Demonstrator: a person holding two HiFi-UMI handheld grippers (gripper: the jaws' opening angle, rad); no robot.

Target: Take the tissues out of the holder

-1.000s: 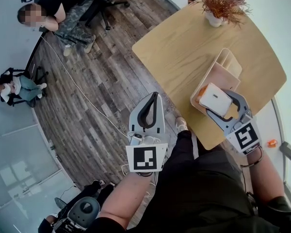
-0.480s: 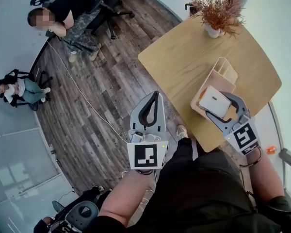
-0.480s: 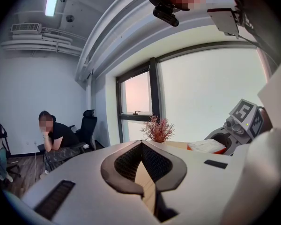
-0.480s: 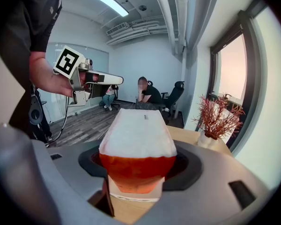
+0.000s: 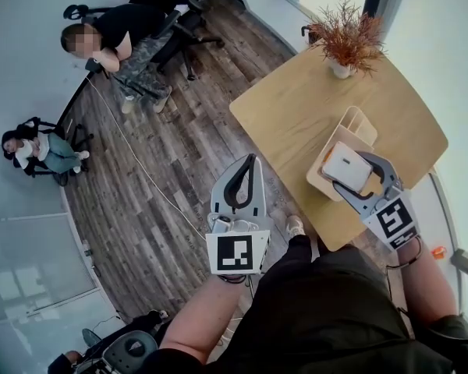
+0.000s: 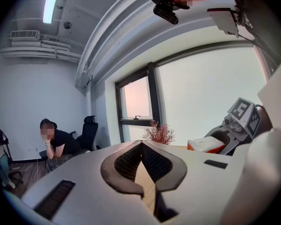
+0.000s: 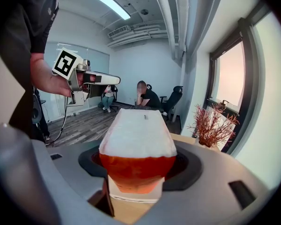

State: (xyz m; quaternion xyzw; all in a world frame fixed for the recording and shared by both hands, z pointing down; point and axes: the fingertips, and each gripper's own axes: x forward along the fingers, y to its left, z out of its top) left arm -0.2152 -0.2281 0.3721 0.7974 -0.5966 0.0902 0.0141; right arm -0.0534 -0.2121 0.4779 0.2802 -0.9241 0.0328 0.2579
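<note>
1. Tissue pack (image 5: pixel 345 164), white on top, orange-sided, soft-wrapped: clamped between the widely spread jaws of the right gripper (image 5: pixel 352 176), just above the pale wooden slotted holder (image 5: pixel 357 125) on the light wood table (image 5: pixel 296 107).
2. Against a second ago: carried higher, seemingly clear of the holder.
3. Left gripper (image 5: pixel 252 159): jaws pressed together, nothing between, off the table edge over the plank floor (image 5: pixel 171 170).
4. For the task: extraction apparently done; probably only setting the pack down left.
</note>
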